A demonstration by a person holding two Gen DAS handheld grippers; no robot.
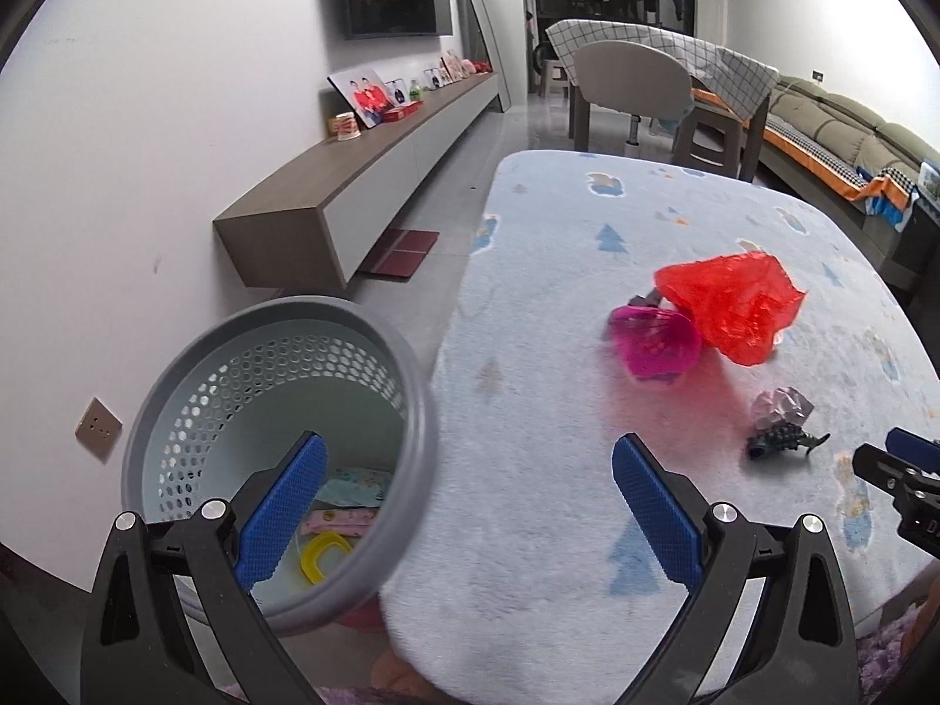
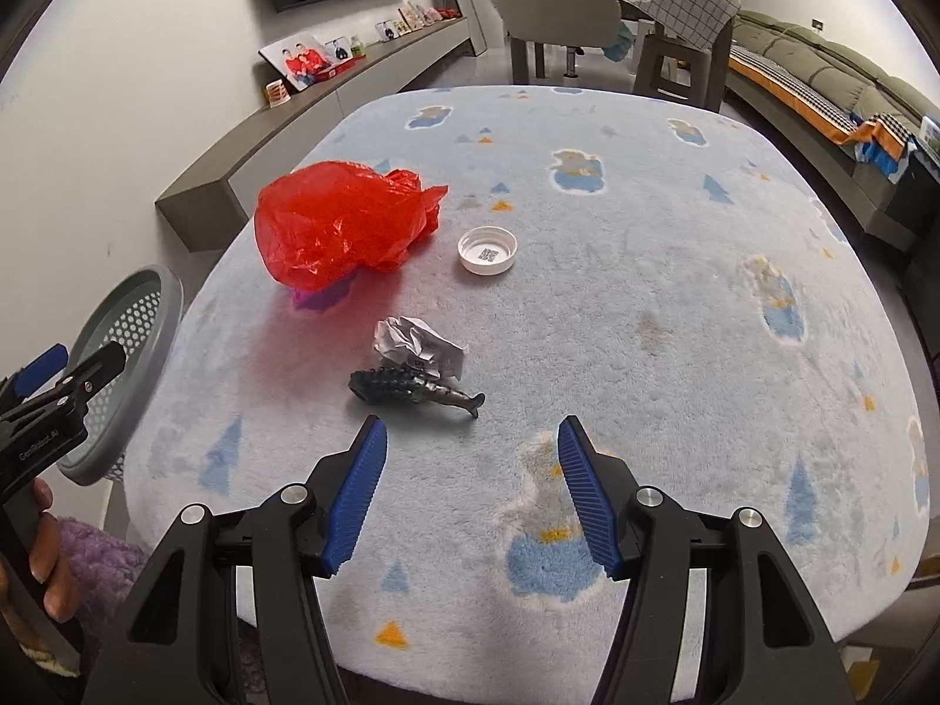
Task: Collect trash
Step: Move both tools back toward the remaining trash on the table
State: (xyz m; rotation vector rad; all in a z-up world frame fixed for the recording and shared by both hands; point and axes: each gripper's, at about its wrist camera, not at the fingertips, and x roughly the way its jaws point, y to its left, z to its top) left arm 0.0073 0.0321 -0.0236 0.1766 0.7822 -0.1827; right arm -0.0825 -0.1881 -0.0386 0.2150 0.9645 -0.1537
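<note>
The right gripper [image 2: 473, 490] hovers low over the fleecy pale-blue cloth-covered surface [image 2: 675, 317], its ribbed blue fingers [image 2: 357, 493] standing apart with nothing between them. Just ahead lies a small dark spiky plastic toy creature [image 2: 411, 390], lumpy and rigid, touching a crumpled ball of white and silver paper [image 2: 414, 346] behind it. My guess is that the paper is the next pick. To do it well, the fingers should come down astride the wad alone, clear of the toy, and close gently, since crumpled paper gives and springs; the deep pile of the cloth could snag a pad that dips too low.

Farther on sit a round white plastic bottle cap [image 2: 487, 251], open side up with a printed code inside, and a crinkly translucent red plastic bag [image 2: 343, 223], puffed and light, with a magenta plastic piece [image 1: 655, 346] under its near edge.

The left gripper [image 1: 467, 508] is also spread and empty, one finger over the rim of the round grey perforated plastic waste basket [image 1: 194, 364], which stands beside the surface edge and already holds wrappers and a yellow ring.
</note>
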